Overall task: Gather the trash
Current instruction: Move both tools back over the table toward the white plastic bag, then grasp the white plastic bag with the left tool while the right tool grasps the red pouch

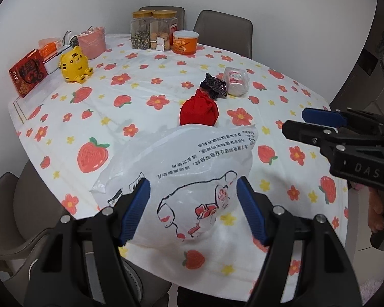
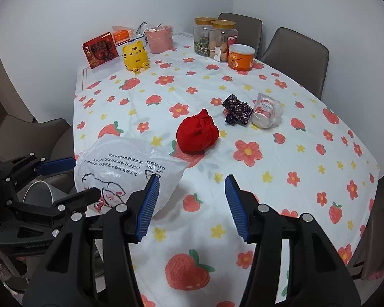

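A: What is framed lowest?
B: The left gripper (image 1: pixel 193 209), ribbed blue pads spread around a crinkled plastic bag (image 1: pixel 181 168); the right gripper (image 2: pixel 190 207) is held apart too.
A: Mid-frame?
B: A red crumpled wad (image 2: pixel 197 134), dark foil wrapper (image 2: pixel 236 112), toppled cup (image 2: pixel 265 113).

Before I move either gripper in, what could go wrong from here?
1. The left gripper is open around the white plastic bag, which looks thin and puffy; closing may pinch only film and slip.
2. The crumpled cup lies on its side touching the dark wrapper; nudging one could roll the other.
3. The table wears a loose plastic cover, which might snag and drag the red bundle.
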Demonstrator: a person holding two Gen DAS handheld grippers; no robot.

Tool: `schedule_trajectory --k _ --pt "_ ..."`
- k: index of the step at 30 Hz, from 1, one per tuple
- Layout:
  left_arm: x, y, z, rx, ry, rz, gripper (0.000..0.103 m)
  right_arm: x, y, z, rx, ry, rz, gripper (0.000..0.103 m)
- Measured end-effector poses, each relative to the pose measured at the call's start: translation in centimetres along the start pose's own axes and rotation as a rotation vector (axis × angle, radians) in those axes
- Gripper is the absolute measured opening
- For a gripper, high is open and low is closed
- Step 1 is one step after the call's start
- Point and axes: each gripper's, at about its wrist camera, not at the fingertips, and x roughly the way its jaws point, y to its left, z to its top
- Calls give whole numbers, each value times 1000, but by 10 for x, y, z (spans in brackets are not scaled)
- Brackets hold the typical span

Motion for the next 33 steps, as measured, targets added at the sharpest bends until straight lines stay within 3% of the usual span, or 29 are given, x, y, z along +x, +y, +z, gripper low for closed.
schedule_trajectory --k 6,11,15,20,33 --pt "35 8 9 37 46 -24 70 34 -5 18 49 19 -19 51" --pt "52 20 19 23 35 -26 70 59 -8 32 69 39 -32 51" --pt "64 30 27 31 32 -16 63 76 -8 43 68 50 -37 51" --pt "70 34 36 60 18 3 46 99 -10 55 67 70 -43 51" --pt "82 75 55 -21 26 14 35 160 -17 66 92 150 -43 51"
